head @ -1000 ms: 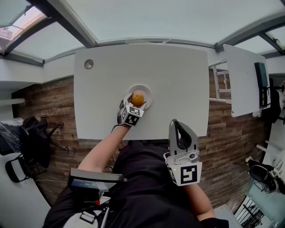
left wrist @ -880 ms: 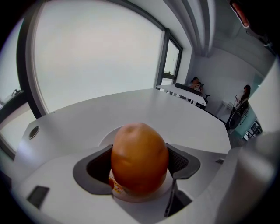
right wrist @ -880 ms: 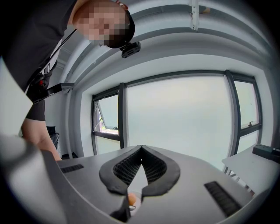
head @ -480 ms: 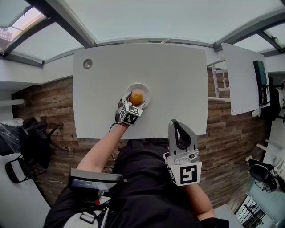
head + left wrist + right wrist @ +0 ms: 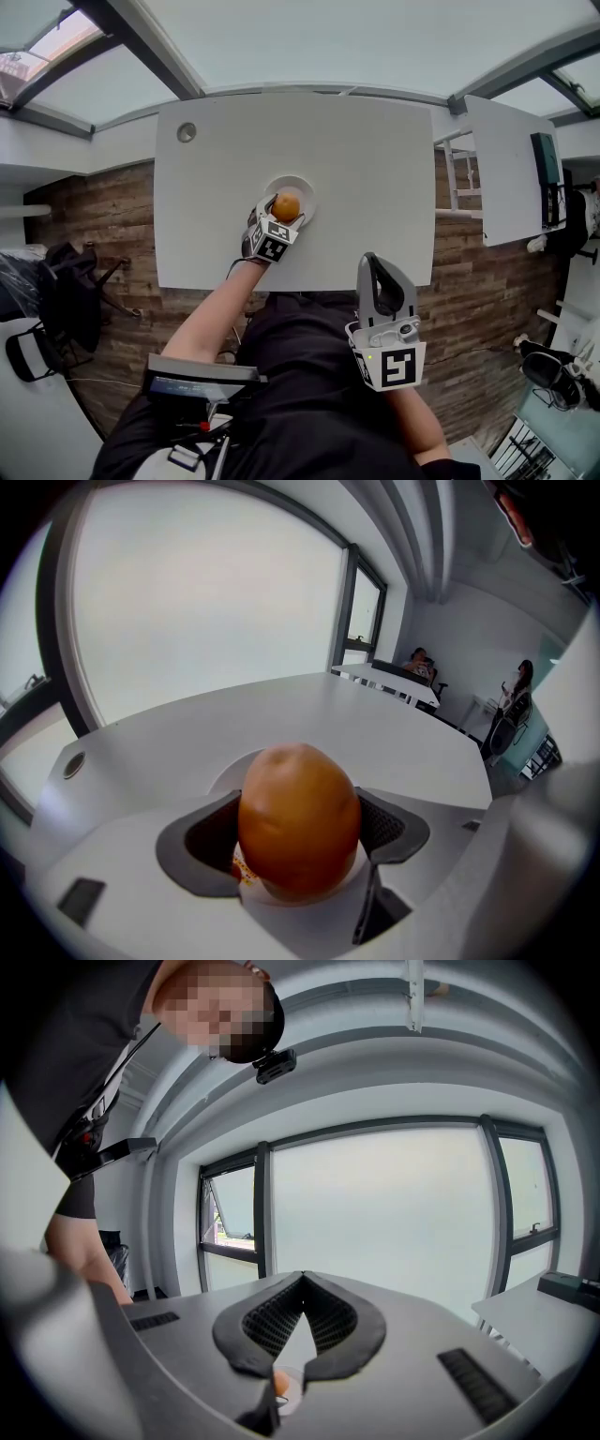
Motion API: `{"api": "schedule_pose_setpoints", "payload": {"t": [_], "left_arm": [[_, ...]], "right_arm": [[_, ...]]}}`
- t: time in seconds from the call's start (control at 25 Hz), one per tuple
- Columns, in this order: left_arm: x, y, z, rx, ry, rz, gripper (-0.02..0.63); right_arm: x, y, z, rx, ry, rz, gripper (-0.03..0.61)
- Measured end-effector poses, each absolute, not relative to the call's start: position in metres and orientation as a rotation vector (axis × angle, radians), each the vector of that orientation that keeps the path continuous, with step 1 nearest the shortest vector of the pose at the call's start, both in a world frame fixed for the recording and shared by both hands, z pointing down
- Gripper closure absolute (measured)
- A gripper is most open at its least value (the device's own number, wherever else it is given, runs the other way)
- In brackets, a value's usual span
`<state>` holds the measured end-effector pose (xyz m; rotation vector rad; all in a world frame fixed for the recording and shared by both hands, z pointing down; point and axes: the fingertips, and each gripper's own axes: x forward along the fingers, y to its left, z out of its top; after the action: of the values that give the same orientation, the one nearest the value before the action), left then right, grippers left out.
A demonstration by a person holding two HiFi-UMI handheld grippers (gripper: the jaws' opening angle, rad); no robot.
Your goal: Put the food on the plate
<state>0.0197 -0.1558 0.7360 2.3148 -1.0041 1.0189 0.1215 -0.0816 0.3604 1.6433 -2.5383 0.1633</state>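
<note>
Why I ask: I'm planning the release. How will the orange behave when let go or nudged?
Round and smooth, the orange would probably roll if nudged, though the plate rim may catch it. It looks firm: it fills the left gripper's wide jaws without visible denting.

The food is a single orange [image 5: 286, 206], round, smooth-skinned and evenly coloured. It sits between the jaws of my left gripper [image 5: 300, 841], whose pads press on both its sides. It is directly over the plate [image 5: 303, 187], and I cannot tell whether it touches it. The plate is small, round and white. It lies flat on the white table [image 5: 375, 169], left of centre and towards my edge.
</note>
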Motion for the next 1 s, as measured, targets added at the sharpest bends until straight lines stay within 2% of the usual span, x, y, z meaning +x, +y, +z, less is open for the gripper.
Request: {"api": "schedule_pose_setpoints", "payload": {"t": [0.24,0.32,1.0], "left_arm": [[0.017,-0.158,0.738,2.296,-1.009,1.009,0.267],[0.019,-0.157,0.739,2.298,-1.0,1.005,0.221],[0.018,-0.146,0.718,2.333,-1.057,0.948,0.221]], "right_arm": [[0.124,-0.075,0.359,1.643,-2.535,0.152,0.581],[0.128,-0.074,0.359,1.652,-2.526,0.156,0.581],[0.119,-0.062,0.359,1.627,-2.564,0.188,0.581]]}}
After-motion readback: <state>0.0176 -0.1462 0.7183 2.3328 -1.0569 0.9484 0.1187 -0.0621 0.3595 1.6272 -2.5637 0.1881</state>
